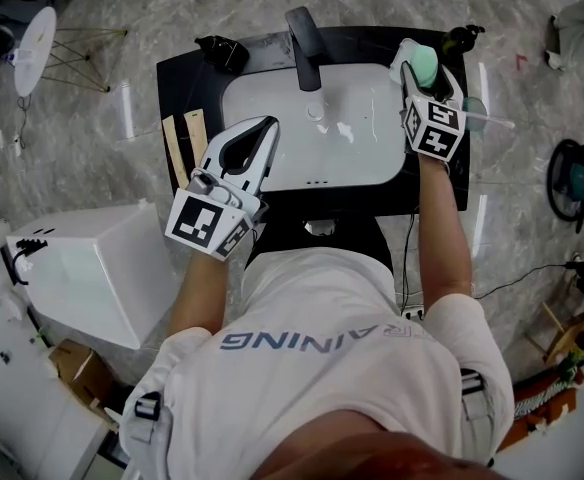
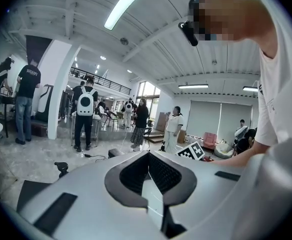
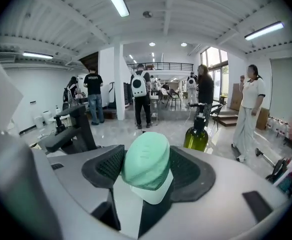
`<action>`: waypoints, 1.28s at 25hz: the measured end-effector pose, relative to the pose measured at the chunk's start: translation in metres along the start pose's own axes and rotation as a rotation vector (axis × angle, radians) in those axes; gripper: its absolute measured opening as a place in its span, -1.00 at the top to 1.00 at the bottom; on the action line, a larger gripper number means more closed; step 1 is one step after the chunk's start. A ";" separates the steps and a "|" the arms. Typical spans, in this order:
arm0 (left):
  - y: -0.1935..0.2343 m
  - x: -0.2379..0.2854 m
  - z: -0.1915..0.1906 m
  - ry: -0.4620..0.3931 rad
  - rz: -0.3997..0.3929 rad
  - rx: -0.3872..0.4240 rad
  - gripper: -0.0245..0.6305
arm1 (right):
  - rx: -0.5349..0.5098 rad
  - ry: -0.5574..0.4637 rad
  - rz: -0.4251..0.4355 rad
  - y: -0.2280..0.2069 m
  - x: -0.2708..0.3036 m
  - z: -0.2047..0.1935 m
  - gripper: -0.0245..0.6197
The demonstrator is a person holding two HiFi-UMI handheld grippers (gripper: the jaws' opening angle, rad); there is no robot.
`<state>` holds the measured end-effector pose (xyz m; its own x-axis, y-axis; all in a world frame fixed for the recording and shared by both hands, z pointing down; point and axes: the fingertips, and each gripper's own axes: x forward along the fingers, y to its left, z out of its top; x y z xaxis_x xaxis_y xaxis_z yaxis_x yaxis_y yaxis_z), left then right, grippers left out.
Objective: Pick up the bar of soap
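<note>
— Where's the bar of soap [image 3: 145, 156]?
— Between the jaws of the right gripper [image 3: 148, 169]. Both pads press on its sides, and its rounded green end stands up past them.
— And over what?
— The black counter [image 1: 184, 88], just right of the sink [image 1: 364, 163], near a green bottle [image 3: 196, 135].
— The left gripper [image 1: 269, 128]?
— Jaws together, nothing between them, at the sink's front left.

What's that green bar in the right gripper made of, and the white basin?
Pale green oval bar: looks like moulded soap, matte and waxy, with a stamped mark on its face. White basin: probably glazed ceramic, glossy with light glints; resin is possible.
</note>
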<state>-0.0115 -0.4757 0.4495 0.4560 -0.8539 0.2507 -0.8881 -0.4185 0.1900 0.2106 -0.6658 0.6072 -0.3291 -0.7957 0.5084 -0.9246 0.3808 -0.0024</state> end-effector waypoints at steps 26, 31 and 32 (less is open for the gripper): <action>-0.057 -0.041 0.082 -0.170 -0.125 0.135 0.90 | -0.087 -0.570 0.130 0.065 -0.299 0.184 0.01; -0.057 -0.047 0.093 -0.186 -0.123 0.145 0.90 | -0.112 -0.586 0.119 0.069 -0.313 0.189 0.01; -0.056 -0.048 0.094 -0.189 -0.121 0.147 0.90 | -0.115 -0.586 0.120 0.070 -0.314 0.189 0.01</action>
<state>0.0109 -0.4401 0.3373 0.5527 -0.8318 0.0505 -0.8329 -0.5495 0.0649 0.2126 -0.4786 0.2843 -0.5101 -0.8587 -0.0480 -0.8590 0.5059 0.0789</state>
